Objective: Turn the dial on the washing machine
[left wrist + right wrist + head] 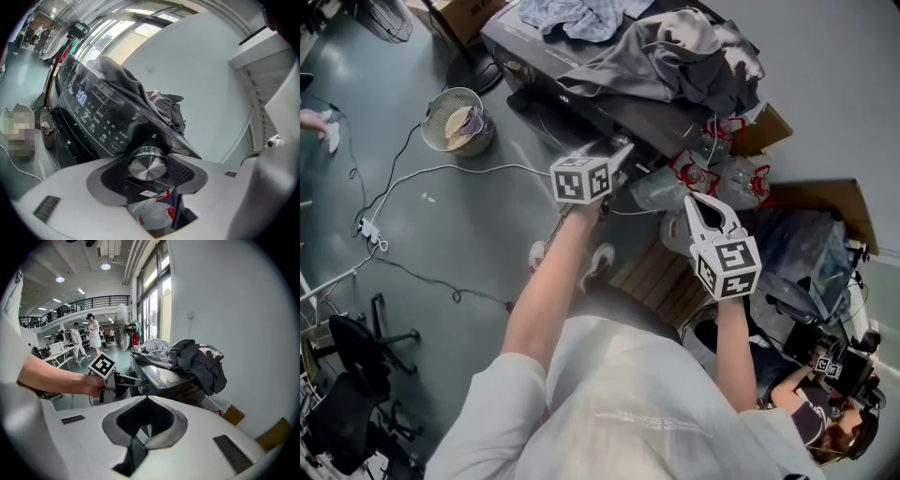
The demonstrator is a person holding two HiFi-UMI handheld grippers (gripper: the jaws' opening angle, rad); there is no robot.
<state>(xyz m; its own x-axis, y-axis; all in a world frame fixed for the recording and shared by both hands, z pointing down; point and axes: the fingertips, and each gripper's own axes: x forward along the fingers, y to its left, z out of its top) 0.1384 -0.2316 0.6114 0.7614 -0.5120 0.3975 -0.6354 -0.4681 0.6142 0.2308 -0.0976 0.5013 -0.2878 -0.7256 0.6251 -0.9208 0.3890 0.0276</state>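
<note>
A dark washing machine (546, 58) stands at the top of the head view with a heap of clothes (680, 56) on its lid. Its lit control panel (93, 112) fills the left gripper view, and the round silver dial (147, 165) sits at the panel's end. My left gripper (622, 151) reaches the machine's front, and its dark pads (185, 171) sit against both sides of the dial. My right gripper (696, 202) hangs to the right, away from the machine. Its jaws are together with nothing between them.
A waste basket (457, 120) stands on the floor left of the machine, near a white cable and power strip (370, 230). Plastic bags with red handles (705, 176) and a cardboard box (825, 199) lie to the right. A person (820, 412) sits at lower right. A black chair (356, 349) is at lower left.
</note>
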